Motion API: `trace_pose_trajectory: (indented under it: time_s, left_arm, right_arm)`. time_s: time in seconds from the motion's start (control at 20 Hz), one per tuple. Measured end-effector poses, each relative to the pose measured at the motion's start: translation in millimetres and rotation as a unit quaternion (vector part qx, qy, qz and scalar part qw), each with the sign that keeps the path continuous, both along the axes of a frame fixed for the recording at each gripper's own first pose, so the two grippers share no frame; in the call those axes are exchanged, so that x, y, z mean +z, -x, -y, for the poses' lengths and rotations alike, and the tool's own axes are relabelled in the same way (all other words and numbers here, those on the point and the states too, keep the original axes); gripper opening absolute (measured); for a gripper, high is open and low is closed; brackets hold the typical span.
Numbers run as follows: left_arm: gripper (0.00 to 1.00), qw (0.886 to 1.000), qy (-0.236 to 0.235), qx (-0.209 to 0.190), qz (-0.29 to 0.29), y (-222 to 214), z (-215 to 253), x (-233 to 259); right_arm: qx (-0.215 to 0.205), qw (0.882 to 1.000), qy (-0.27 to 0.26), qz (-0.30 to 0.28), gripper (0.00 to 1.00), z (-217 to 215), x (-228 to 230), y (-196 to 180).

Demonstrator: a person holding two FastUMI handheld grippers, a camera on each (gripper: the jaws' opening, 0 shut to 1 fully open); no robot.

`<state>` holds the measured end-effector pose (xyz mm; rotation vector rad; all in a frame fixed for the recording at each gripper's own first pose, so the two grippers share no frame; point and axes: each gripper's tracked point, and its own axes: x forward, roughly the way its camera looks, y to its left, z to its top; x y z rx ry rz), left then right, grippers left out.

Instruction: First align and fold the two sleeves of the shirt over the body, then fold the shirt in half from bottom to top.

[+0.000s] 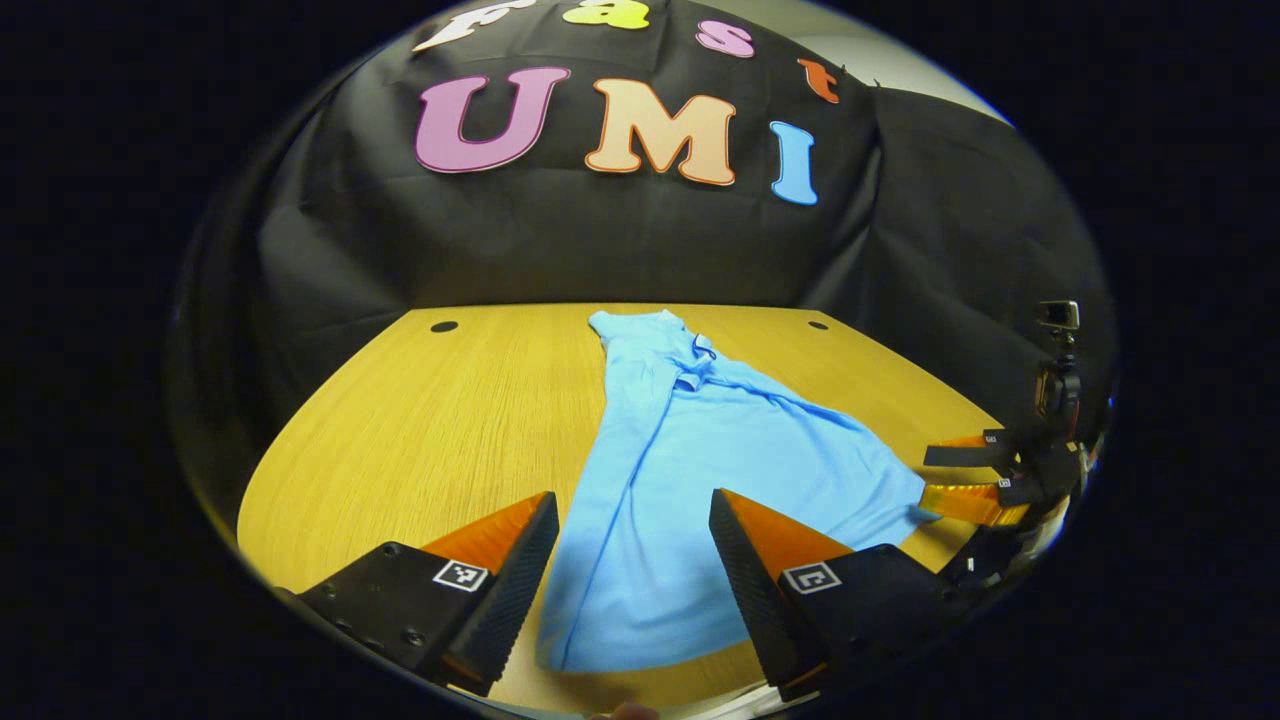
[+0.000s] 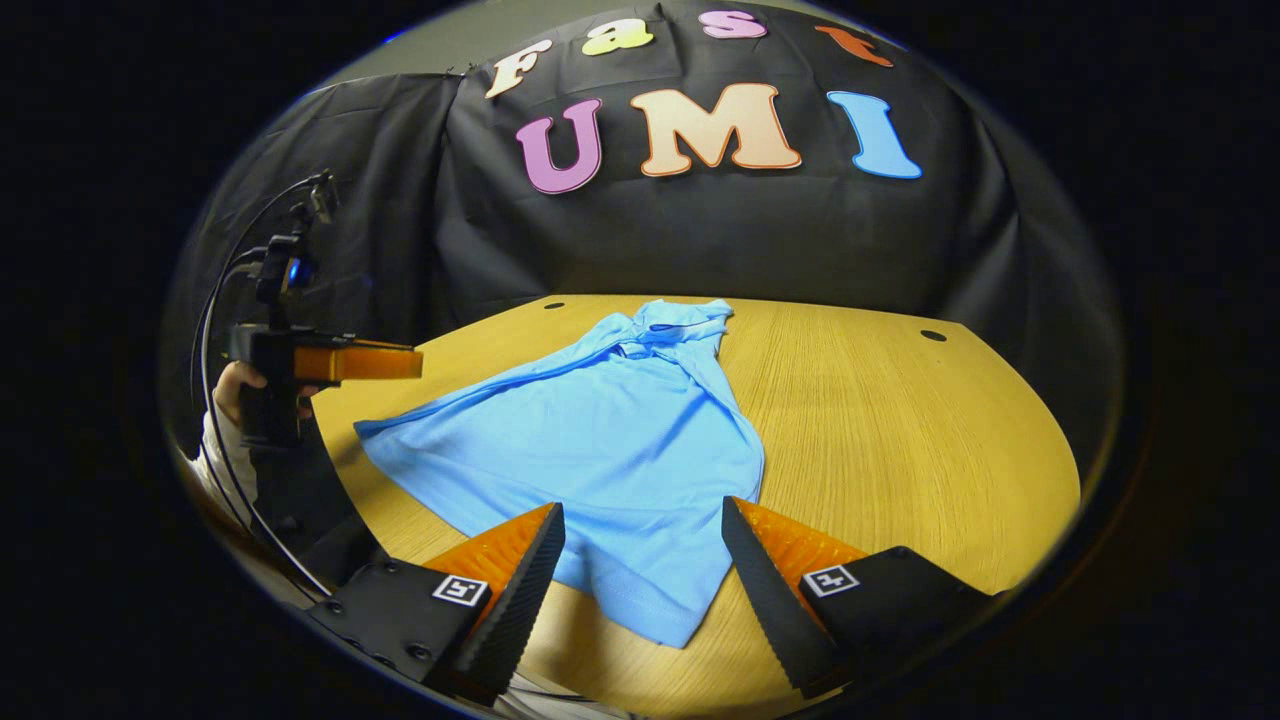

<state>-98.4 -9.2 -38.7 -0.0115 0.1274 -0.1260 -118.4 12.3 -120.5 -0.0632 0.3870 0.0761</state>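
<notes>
A light blue shirt (image 1: 690, 450) lies flat on the wooden table (image 1: 400, 430), collar at the far end and hem toward me. Its sleeves lie folded in over the body, so it narrows toward the collar. My left gripper (image 1: 632, 495) is open, its fingers standing either side of the near hem corner with nothing pinched. In the right gripper view the shirt (image 2: 600, 420) spreads across the middle of the table (image 2: 900, 430). My right gripper (image 2: 643, 504) is open over the other near hem corner. The left gripper (image 2: 345, 362) is held by a hand at the left.
The right gripper (image 1: 975, 480) reaches in at the shirt's right hem edge. Two small dark holes (image 1: 444, 326) (image 1: 818, 325) mark the table's far corners. Black cloth closes off the back and sides. Bare wood lies on both sides of the shirt.
</notes>
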Motion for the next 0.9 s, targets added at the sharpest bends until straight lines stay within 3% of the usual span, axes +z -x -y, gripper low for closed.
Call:
trace_pose_trajectory:
  time_s: [0.55,0.8,0.9]
  left_arm:
    - [0.91,0.999,0.001,0.027,-0.047,19,-15,-64]
    - [0.89,0.997,-0.047,0.053,-0.036,15,-20,-70]
    - [0.89,0.997,-0.042,0.057,-0.036,16,-19,-71]
  right_arm:
    - [-0.010,1.000,-0.002,-0.021,0.98,3,-24,13]
    - [-0.006,1.000,0.008,-0.025,0.98,4,-31,10]
    - [-0.002,0.999,0.022,-0.023,0.98,2,-32,9]
